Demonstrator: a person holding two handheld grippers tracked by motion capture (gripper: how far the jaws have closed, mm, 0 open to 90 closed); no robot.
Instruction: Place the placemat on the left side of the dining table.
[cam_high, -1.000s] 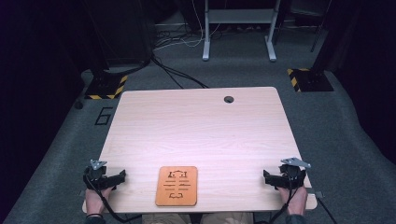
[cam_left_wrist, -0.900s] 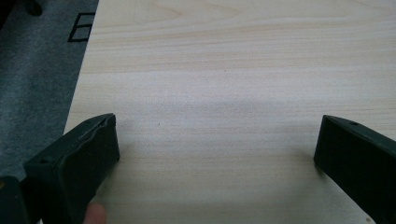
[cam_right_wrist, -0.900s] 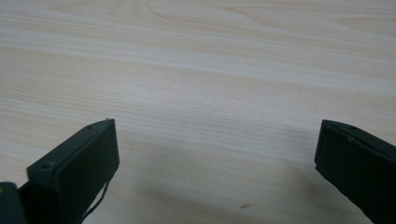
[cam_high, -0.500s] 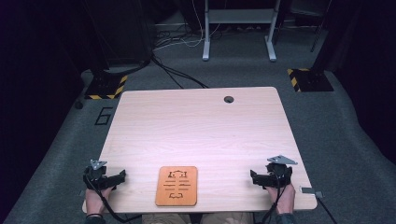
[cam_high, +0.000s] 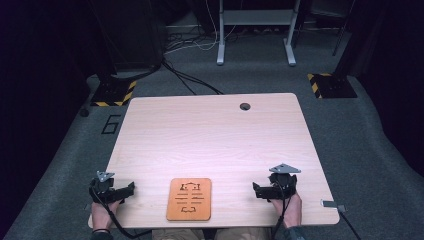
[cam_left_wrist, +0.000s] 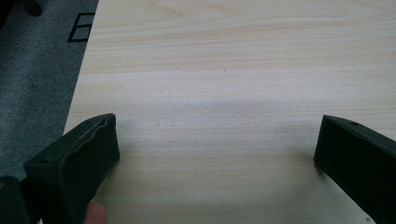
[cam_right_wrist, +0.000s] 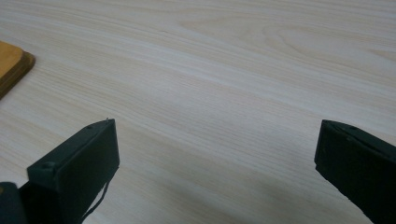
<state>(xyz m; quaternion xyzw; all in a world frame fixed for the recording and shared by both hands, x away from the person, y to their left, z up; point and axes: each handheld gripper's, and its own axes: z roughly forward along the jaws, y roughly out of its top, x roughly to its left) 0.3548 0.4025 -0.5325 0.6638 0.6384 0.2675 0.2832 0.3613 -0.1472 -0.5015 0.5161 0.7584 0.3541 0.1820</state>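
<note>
An orange-brown wooden board (cam_high: 189, 199) with cut-out slots lies flat near the table's front edge, at the middle. My left gripper (cam_high: 129, 190) rests at the front left corner of the table, open, with bare wood between its jaws (cam_left_wrist: 217, 154). My right gripper (cam_high: 257, 190) sits to the right of the board, open and empty (cam_right_wrist: 217, 154), a short way from the board. A rounded corner of the board (cam_right_wrist: 11, 65) shows at the left edge of the right gripper view.
The light wooden table (cam_high: 210, 140) has a round cable hole (cam_high: 245, 106) near its far edge. Grey carpet surrounds it, with a metal frame's legs (cam_high: 255, 30), cables, and yellow-black striped bases (cam_high: 327, 85) beyond. A small metal piece (cam_high: 332, 205) sits at the front right corner.
My right gripper has moved left along the front edge, from the table's right corner toward the board. The left gripper and the board have stayed put.
</note>
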